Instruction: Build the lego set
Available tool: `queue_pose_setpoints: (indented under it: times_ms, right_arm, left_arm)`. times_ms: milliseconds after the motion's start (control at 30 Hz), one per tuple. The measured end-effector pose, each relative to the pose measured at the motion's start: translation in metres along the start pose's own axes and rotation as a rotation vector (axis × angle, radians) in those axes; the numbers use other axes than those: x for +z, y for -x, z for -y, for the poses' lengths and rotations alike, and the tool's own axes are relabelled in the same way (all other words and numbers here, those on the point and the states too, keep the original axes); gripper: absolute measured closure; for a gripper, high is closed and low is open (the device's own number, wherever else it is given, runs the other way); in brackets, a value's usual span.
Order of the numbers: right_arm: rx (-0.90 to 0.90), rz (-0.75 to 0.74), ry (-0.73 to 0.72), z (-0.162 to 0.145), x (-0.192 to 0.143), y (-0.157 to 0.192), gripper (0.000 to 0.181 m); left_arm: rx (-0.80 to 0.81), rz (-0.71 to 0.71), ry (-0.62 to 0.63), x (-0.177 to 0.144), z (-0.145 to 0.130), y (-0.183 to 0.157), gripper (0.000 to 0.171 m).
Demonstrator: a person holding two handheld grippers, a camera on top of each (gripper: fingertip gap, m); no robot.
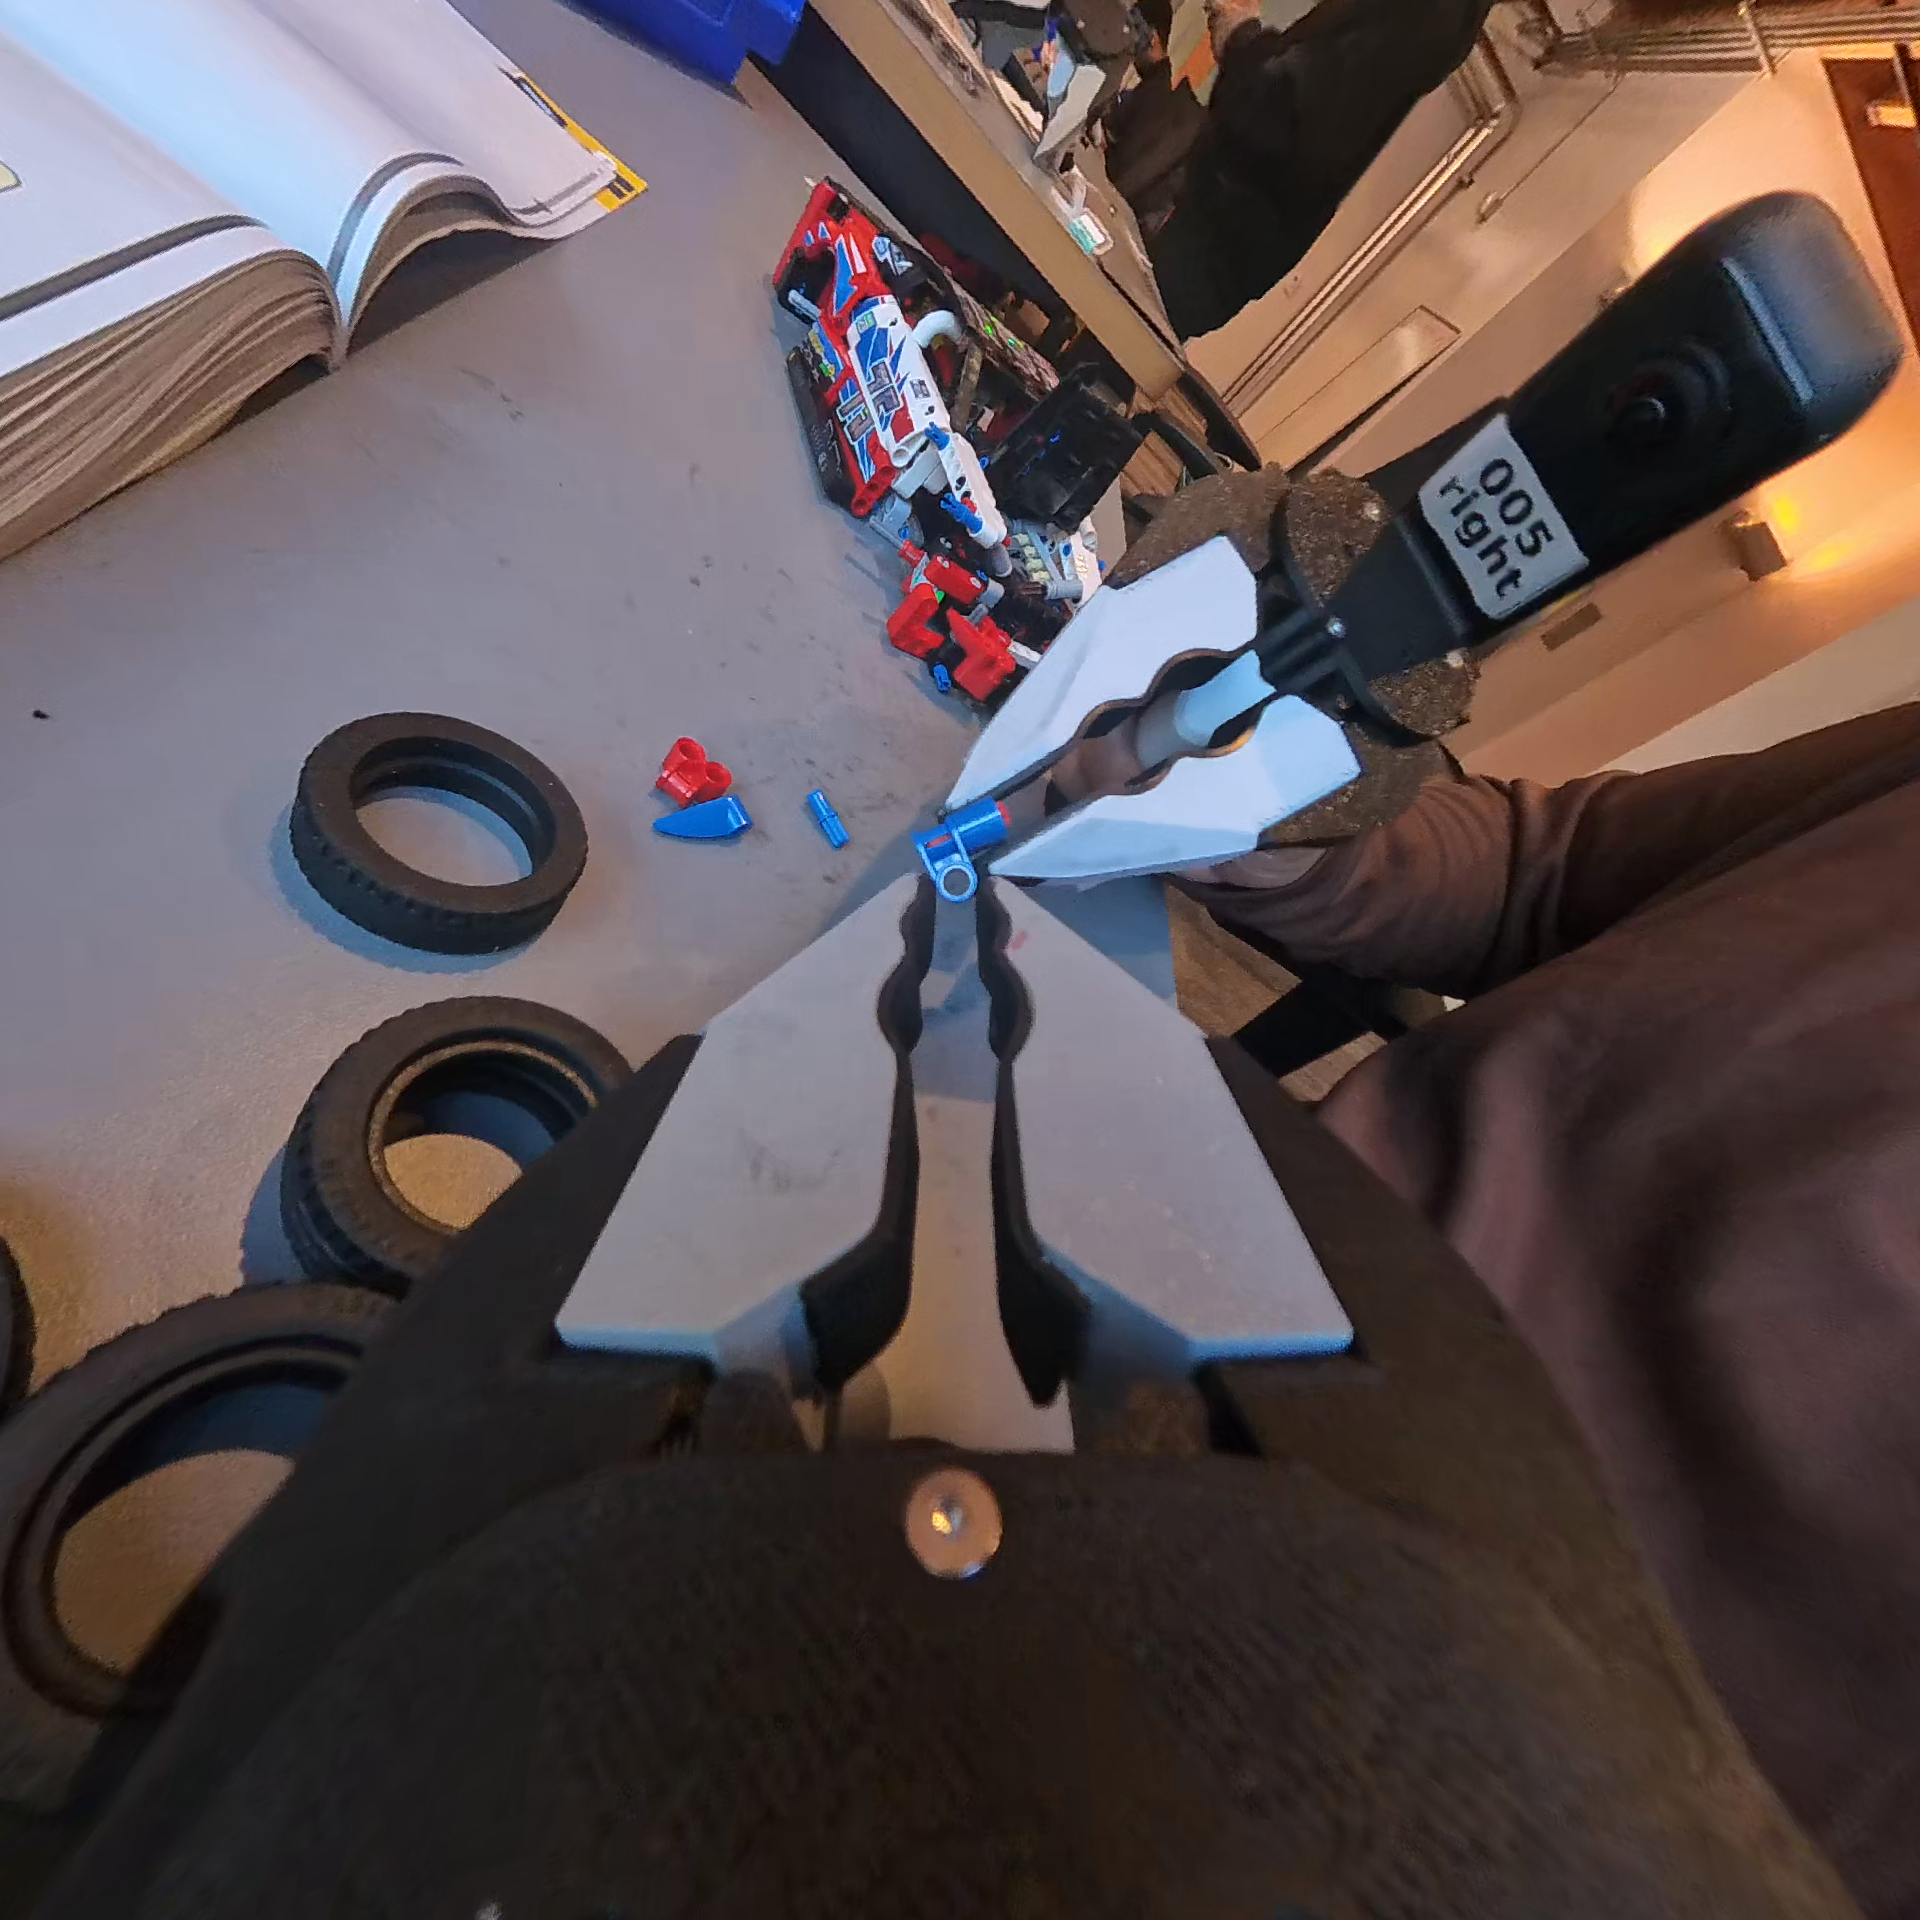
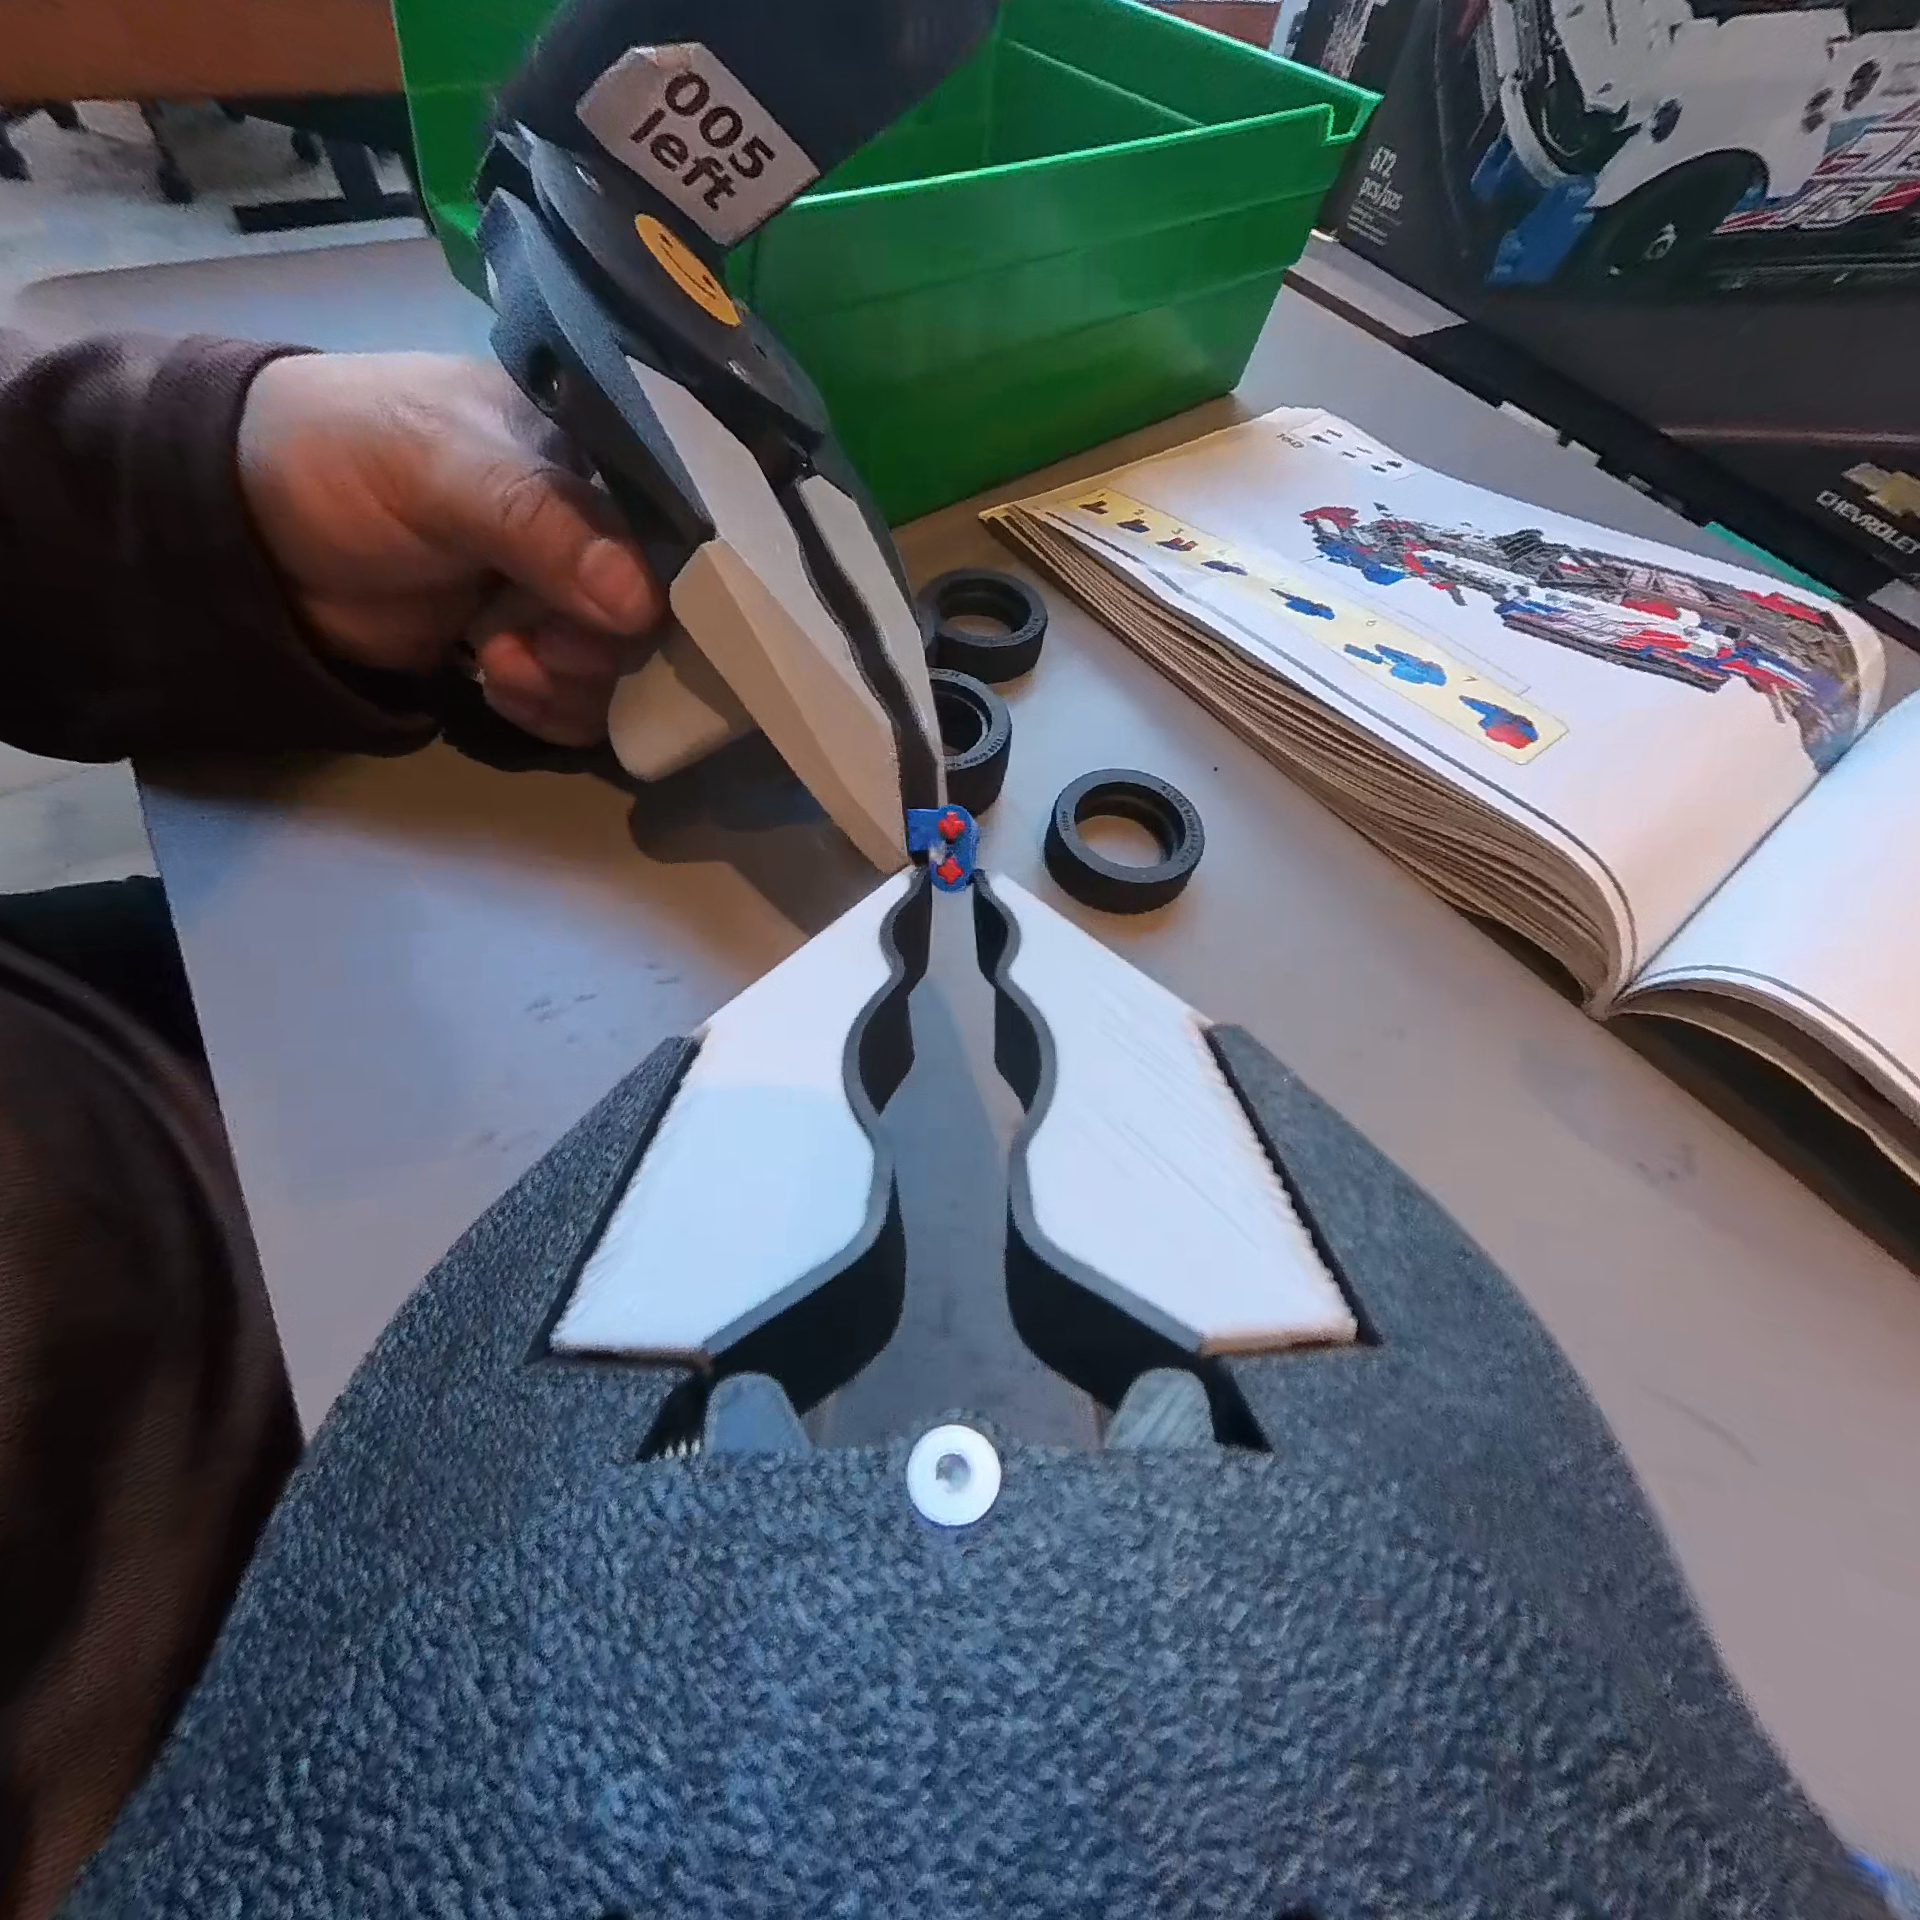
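Two grippers, right [image 2: 948, 891] and left [image 2: 914, 847], pinch one small blue piece [image 2: 951, 847] over the table [image 2: 520, 987], near three tyres [image 2: 1120, 840], a book [image 2: 1455, 665], a green bin [image 2: 1039, 291]

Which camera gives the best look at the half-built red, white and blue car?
The left wrist view: the half-built car lies in plain sight on the grey table, beyond the loose parts. The right wrist view misses it entirely, showing only its drawing in the open instruction book.

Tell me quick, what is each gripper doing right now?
Left gripper: shut on the small blue connector piece.
Right gripper: shut on the same blue connector piece, from the other side.
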State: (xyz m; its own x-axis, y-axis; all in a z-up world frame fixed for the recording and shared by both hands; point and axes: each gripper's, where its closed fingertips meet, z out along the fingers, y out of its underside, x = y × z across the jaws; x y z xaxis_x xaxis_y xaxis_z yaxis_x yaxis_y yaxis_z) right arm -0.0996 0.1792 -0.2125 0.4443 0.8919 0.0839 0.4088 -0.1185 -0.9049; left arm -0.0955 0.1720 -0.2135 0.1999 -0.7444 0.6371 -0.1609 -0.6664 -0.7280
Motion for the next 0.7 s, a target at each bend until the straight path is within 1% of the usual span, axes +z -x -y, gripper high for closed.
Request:
queue_pose_setpoints:
  times_ms: [167,300,400,467,533,600,700]
  right_arm:
    - [0.058,0.026,0.017,-0.006,0.001,0.000,0.174]
    - [0.084,0.043,0.017,-0.007,0.001,0.000,0.175]
    - [0.106,0.055,0.006,-0.006,-0.001,-0.001,0.175]
    - [0.118,0.066,-0.006,-0.004,-0.003,-0.001,0.175]
    - [0.126,0.089,-0.028,-0.002,-0.005,0.002,0.175]
    - [0.138,0.113,-0.051,0.002,-0.007,0.005,0.175]
    - [0.167,0.168,-0.069,0.005,-0.008,0.011,0.175]
  left_arm:
    - [0.034,0.043,0.001,0.000,0.000,0.002,0.166]
    - [0.075,0.021,-0.008,-0.001,0.000,-0.005,0.156]
    - [0.098,0.000,-0.023,-0.003,0.002,-0.010,0.154]
    - [0.142,-0.003,-0.030,-0.005,0.003,-0.013,0.146]
    - [0.216,0.047,-0.025,-0.006,0.003,-0.011,0.144]
    - [0.278,0.092,0.013,-0.006,-0.001,-0.008,0.143]
    - [0.312,0.103,0.039,-0.003,-0.004,-0.008,0.143]
